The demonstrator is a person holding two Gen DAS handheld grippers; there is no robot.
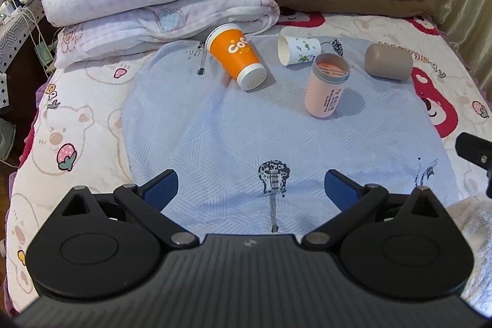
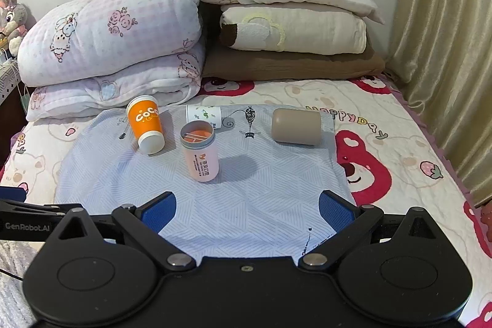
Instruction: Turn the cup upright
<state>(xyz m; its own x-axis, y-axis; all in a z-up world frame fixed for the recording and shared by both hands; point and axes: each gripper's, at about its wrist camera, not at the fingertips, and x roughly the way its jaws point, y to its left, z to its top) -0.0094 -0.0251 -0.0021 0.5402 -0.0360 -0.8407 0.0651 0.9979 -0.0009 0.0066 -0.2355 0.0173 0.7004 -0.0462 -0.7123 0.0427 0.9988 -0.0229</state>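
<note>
Bedroom; bed with cartoon-bear quilt [image 2: 399, 125], a pale blue cloth [image 2: 246, 205] spread over it, folded bedding stacked at the headboard.

Left gripper [image 1: 250, 185]: jaws spread wide, nothing held, hovering low over the near part of the cloth, level, pointing toward the headboard. Right gripper [image 2: 247, 205]: same, wide apart and empty, just beside the left one.

Ahead of both, well apart from the fingertips: pink tumbler [image 2: 200, 154] standing upright, nearest. Beyond and left of it, orange paper cup [image 2: 145, 123] on its side, base toward the grippers. Behind the tumbler, small white printed cup [image 2: 204, 116] lying down. Ahead-right, tan cup [image 2: 296, 126] on its side.

Judgement: paper cups light, thin-walled, crush easily; pinch mid-body gently. Tan cup looks stiffer, smooth, may roll on soft bedding.
</note>
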